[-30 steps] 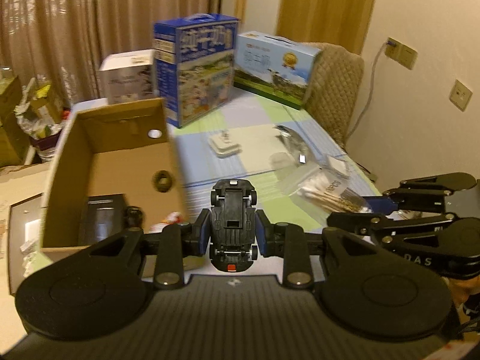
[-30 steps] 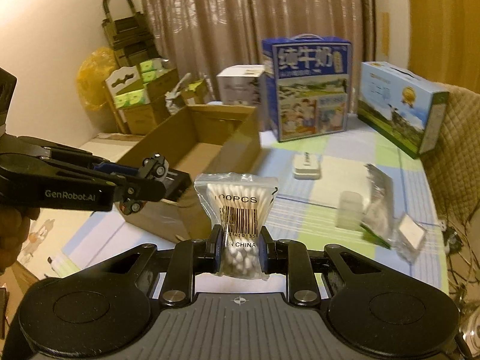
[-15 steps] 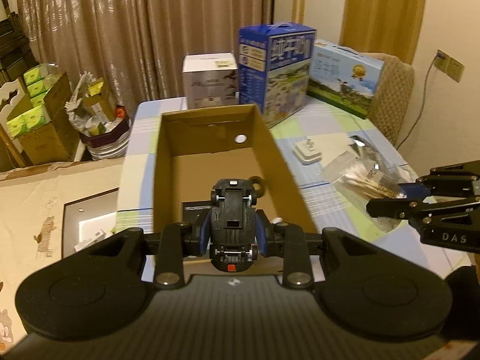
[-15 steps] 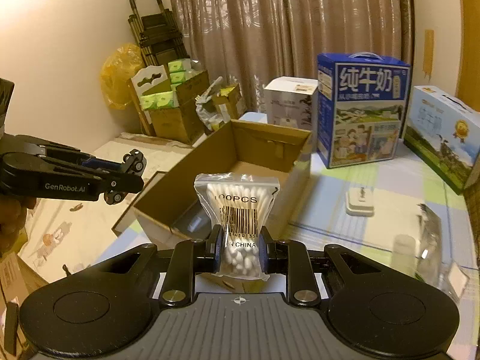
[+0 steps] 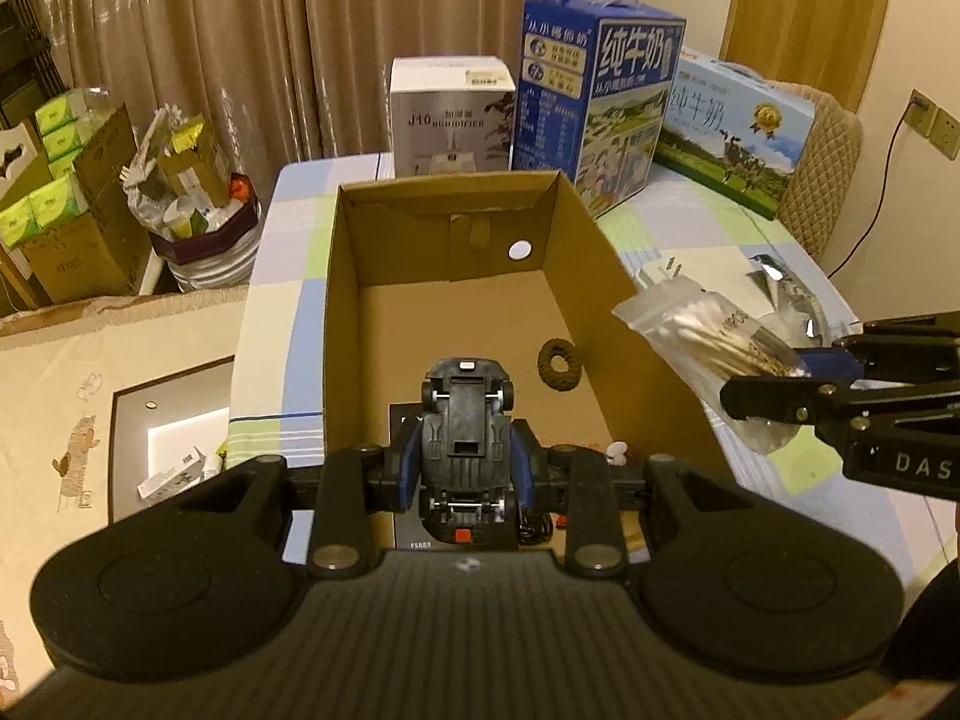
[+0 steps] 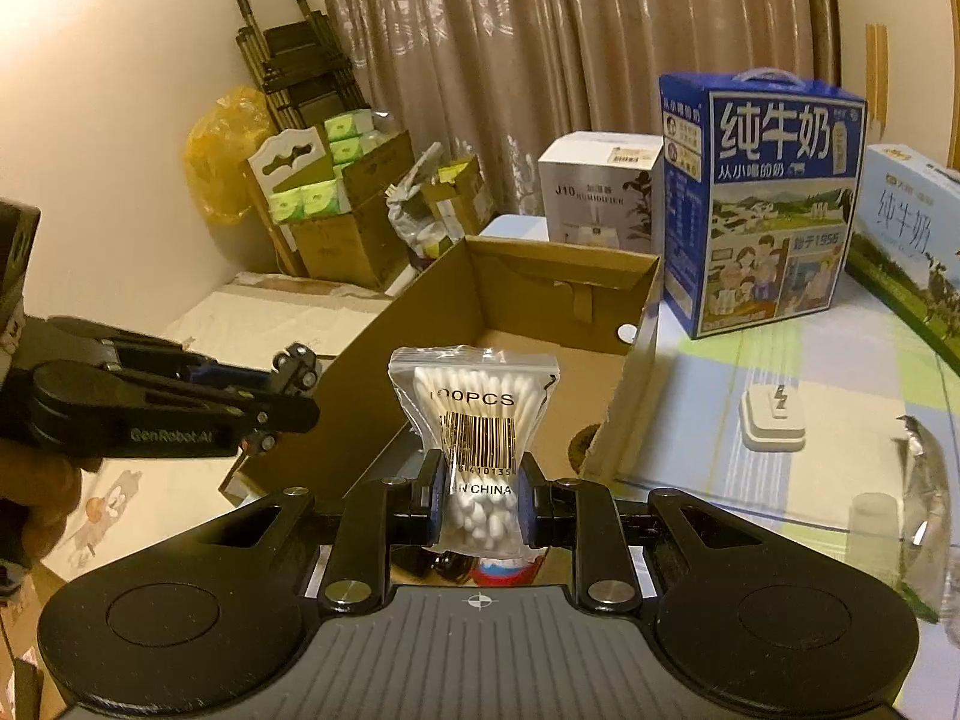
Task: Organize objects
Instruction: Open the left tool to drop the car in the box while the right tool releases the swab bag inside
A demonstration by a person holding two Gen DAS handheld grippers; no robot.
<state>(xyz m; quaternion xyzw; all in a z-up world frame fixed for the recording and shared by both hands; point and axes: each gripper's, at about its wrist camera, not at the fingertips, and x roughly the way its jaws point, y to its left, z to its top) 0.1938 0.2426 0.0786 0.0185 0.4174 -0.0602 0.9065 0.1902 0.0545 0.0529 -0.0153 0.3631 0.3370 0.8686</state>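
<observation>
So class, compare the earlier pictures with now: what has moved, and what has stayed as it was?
Both claws swung toward the open brown cardboard box: the left claw now holds the black toy car above its inside. The right claw still grips the clear cotton swab bag.

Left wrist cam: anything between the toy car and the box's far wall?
In the left wrist view only a brown ring lies off to the right; otherwise bare cardboard box floor beyond the toy car.

ring (image 5: 559, 363) in box (image 5: 336, 276) — cartons (image 5: 594, 102) behind
</observation>
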